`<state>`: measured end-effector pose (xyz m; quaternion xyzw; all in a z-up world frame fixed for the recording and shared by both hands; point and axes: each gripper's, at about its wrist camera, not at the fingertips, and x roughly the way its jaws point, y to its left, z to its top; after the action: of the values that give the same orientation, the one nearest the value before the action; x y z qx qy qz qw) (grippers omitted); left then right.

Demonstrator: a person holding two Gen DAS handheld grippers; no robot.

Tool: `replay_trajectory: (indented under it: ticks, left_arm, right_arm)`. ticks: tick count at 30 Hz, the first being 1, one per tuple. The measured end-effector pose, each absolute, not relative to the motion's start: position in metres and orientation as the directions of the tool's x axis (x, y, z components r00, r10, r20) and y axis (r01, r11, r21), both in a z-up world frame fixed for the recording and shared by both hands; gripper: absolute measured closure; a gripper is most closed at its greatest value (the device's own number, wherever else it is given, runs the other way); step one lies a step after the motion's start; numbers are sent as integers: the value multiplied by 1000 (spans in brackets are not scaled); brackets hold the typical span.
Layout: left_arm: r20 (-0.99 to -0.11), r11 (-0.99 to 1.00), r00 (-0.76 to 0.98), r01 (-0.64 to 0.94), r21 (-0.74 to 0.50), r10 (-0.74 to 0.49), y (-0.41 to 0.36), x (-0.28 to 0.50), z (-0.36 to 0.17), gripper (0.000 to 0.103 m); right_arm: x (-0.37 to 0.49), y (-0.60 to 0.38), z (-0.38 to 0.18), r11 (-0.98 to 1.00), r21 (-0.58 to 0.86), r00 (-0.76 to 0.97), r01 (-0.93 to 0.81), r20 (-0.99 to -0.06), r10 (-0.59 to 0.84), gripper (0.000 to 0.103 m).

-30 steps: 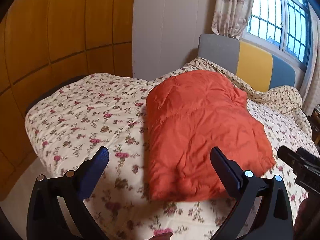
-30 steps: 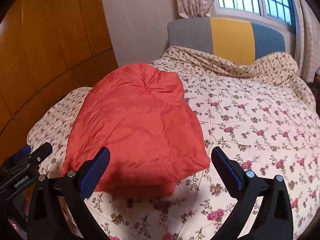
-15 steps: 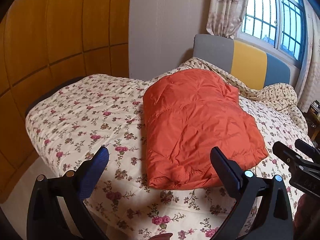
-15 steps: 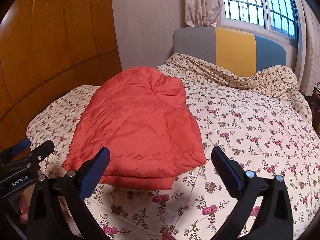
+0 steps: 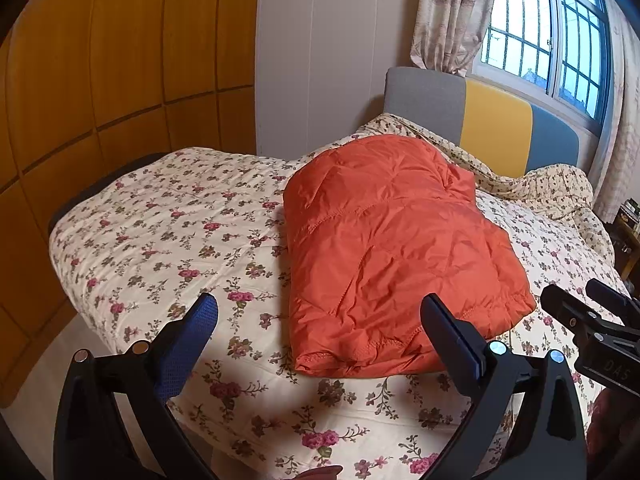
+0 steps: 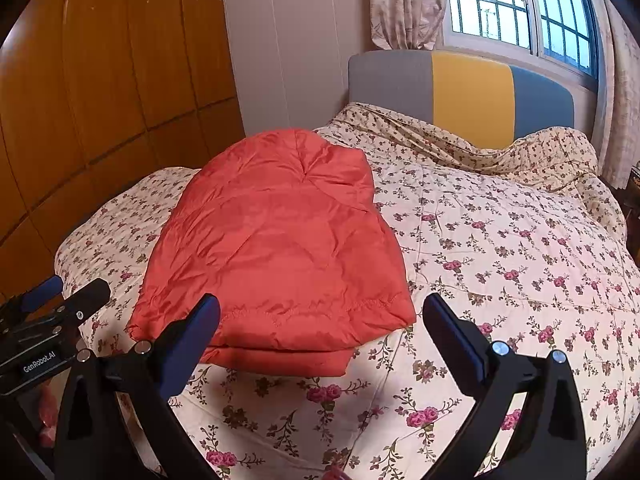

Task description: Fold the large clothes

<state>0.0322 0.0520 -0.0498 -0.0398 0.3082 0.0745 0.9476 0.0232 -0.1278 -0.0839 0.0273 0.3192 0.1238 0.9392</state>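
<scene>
The orange padded jacket [image 5: 396,248] lies folded into a thick rectangle on the floral quilt [image 5: 168,232], its hemmed near edge a short way in from the foot edge of the bed and its far end reaching toward the headboard. From the right wrist view the jacket [image 6: 280,248] sits toward the left side of the bed, with stacked layers showing along its near edge. The left gripper [image 5: 320,332] hovers off the foot edge, jaws spread wide and holding nothing, clear of the cloth. The right gripper [image 6: 322,328] hovers beside it, likewise spread wide and empty, its left finger [image 6: 192,332] overlapping the jacket's near edge in the view. Farther back, a rumpled floral sheet [image 6: 480,144] is bunched along the head edge, against a grey, yellow and blue headboard [image 6: 472,92]. Behind that stands a barred window [image 6: 520,8] with curtains [image 6: 404,0], and wooden wall panels [image 5: 100,80] run along the left side.
</scene>
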Motion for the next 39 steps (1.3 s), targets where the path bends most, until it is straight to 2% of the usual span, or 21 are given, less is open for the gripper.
replay_trajectory:
  ticks: [26, 30, 39]
  left_arm:
    - [-601, 987, 793, -156, -40, 101, 46, 33, -56, 3]
    - [-600, 986, 789, -169, -8, 130, 43, 34, -59, 3]
    - [-665, 982, 734, -191, -5, 140, 50, 49, -69, 3]
  right_arm:
    - [29, -131, -91, 966, 157, 750, -203, -610, 257, 2]
    - [32, -133, -94, 966, 166, 742, -198, -619, 259, 2]
    - [42, -142, -100, 967, 194, 735, -164, -630, 251, 2]
